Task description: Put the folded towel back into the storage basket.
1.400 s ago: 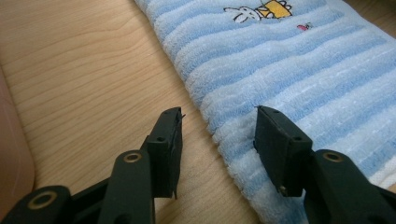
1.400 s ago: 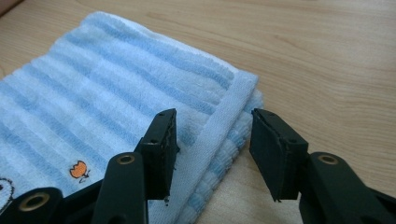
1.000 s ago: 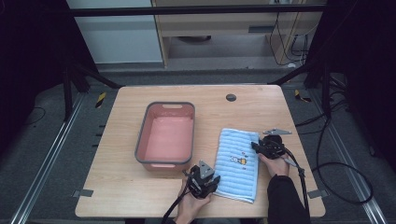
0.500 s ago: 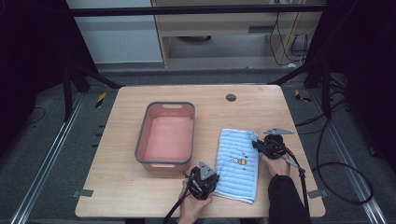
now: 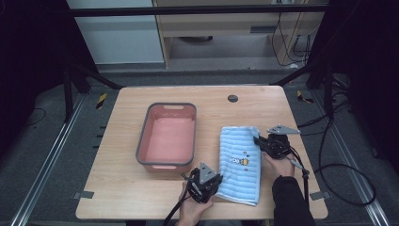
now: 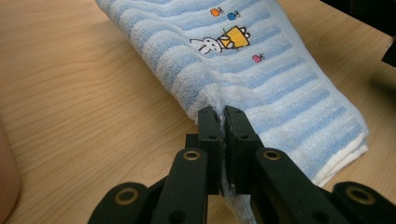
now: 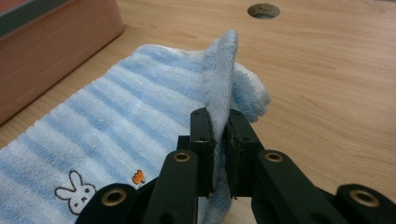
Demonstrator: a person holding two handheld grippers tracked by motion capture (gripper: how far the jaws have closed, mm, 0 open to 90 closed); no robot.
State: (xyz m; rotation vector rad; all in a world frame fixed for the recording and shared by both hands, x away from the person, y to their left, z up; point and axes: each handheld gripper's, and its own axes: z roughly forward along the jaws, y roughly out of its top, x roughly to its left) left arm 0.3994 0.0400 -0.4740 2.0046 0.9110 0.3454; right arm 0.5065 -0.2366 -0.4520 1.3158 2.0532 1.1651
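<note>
The striped towel [image 5: 240,165], lying near the table's [image 5: 117,188] front right corner beside the pink tub [image 5: 167,139], is being pinched at two edges: the left gripper [image 6: 223,116] and right gripper [image 7: 218,116] are both clamped tight on cloth. A level, matched lift is likely being called for next.

- A pink tub [image 5: 167,136] with a grey rim sits on the wooden counter [image 5: 122,188], left of centre, long side running away from the near edge; nothing lies inside.
- A round dark hole [image 5: 232,98] is set in the counter near its far edge.
- Black frame struts [image 5: 75,77] stand at the counter's far corners.
- Cables [image 5: 339,169] lie looped on the grey floor to the right.
- A pale cabinet [image 5: 122,37] stands beyond.
</note>
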